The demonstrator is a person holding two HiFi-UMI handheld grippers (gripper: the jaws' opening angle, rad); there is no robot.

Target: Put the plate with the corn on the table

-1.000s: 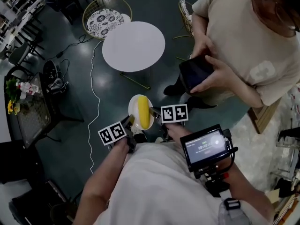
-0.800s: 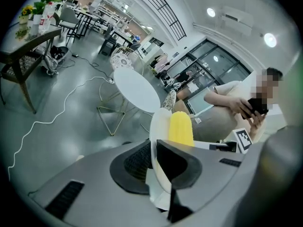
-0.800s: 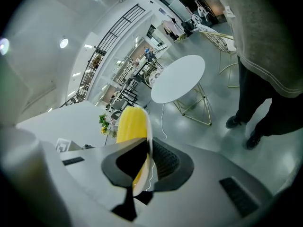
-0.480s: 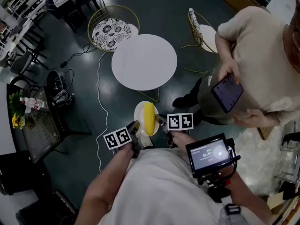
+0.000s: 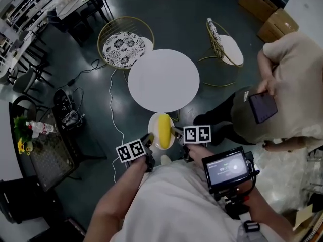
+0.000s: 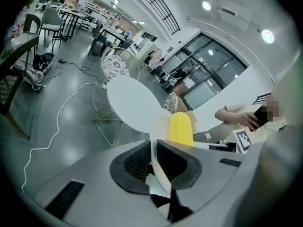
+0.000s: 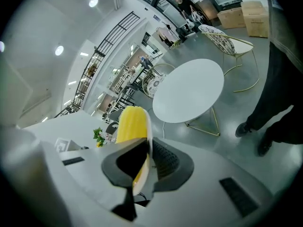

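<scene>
While its jaws close on the left rim of the white plate, the left gripper holds that side up over the dark floor. Yellow corn lies along the plate's middle. The right gripper pinches the opposite rim. The plate sits just short of the round white table. Farther right, a person holds a phone.

Smooth white against polished dark.
The bench top looks matt and smooth on thin brass-coloured metal legs. The floor shines glossy. The plate is smooth, the corn ribbed and plastic-looking. At 11 o'clock, a wire chair carries patterned cloth.
</scene>
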